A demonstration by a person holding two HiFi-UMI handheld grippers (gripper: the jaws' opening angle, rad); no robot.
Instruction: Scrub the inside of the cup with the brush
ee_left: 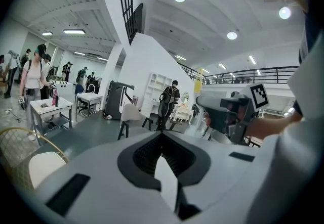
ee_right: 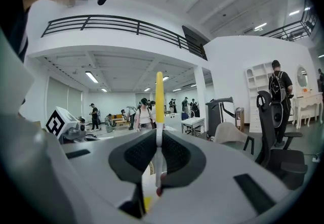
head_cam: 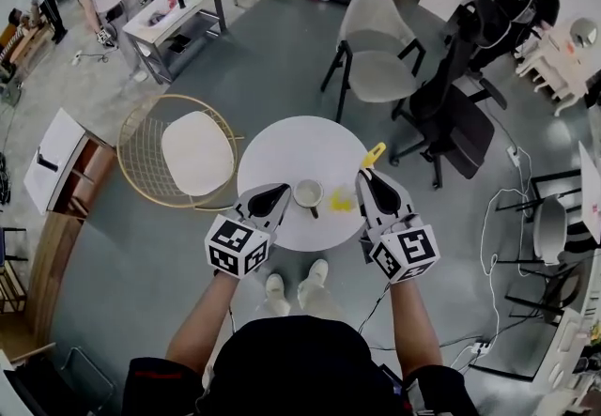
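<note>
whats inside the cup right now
Nothing shows inside the cup; its pale inside looks bare from above, though it is too small to check the bottom. The brush is outside it, clamped in the right hand-held gripper.

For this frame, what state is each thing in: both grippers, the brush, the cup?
left gripper: shut, empty.
right gripper: shut on the brush.
brush: gripped by its handle, head outside the cup.
cup: upright on the table, not held, nothing in it that shows.
</note>
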